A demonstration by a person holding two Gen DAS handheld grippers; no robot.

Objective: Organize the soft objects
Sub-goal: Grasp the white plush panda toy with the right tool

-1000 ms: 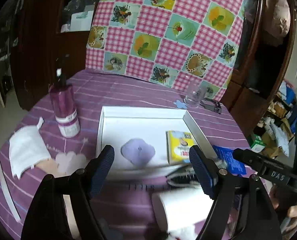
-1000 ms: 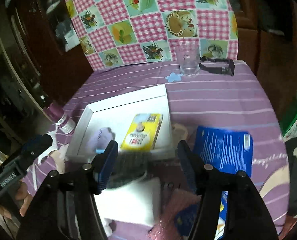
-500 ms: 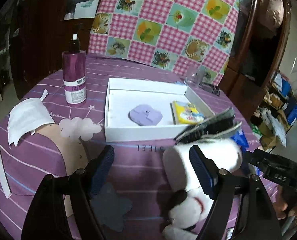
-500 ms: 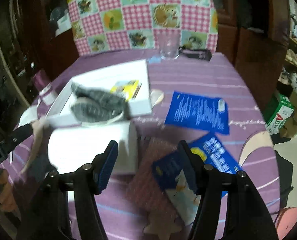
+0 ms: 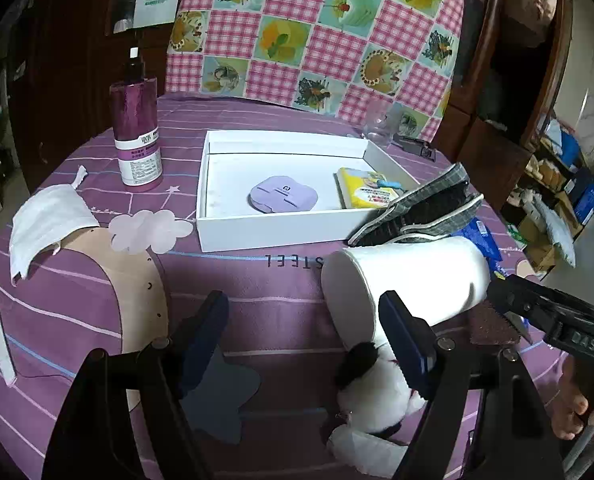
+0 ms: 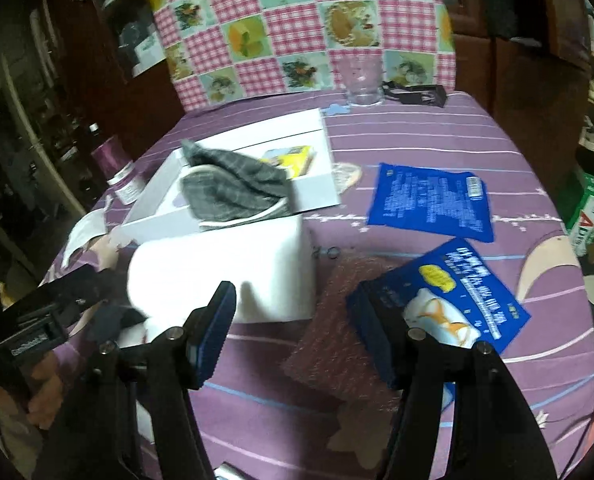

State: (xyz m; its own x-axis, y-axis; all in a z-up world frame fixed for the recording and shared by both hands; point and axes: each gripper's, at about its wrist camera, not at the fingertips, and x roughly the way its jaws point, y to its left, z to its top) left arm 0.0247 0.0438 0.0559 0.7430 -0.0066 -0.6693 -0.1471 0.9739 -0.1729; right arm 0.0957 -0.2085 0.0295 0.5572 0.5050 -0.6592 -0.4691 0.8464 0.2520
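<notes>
A white box [image 5: 285,236] holds a lilac pad [image 5: 283,199] and a yellow pack [image 5: 367,194]. A white roll [image 5: 409,284] lies on its side in front of it, with grey checked slippers [image 5: 421,210] leaning on top. The roll [image 6: 225,272] and slippers [image 6: 233,190] also show in the right wrist view. A black-and-white plush toy [image 5: 371,412] lies by my left gripper [image 5: 305,344], which is open and empty. My right gripper [image 6: 293,336] is open and empty above a maroon sponge pad [image 6: 337,332].
A purple pump bottle [image 5: 137,132], a white face mask [image 5: 45,224], a pink cloud cutout [image 5: 145,230] and a grey star cutout [image 5: 221,396] lie left. Two blue packets [image 6: 431,202] [image 6: 465,304] lie right. A glass [image 6: 361,80] stands at the back.
Both grippers have pulled back and lower toward the table's near edge. The white roll with the slippers on it now lies in front of the box.
</notes>
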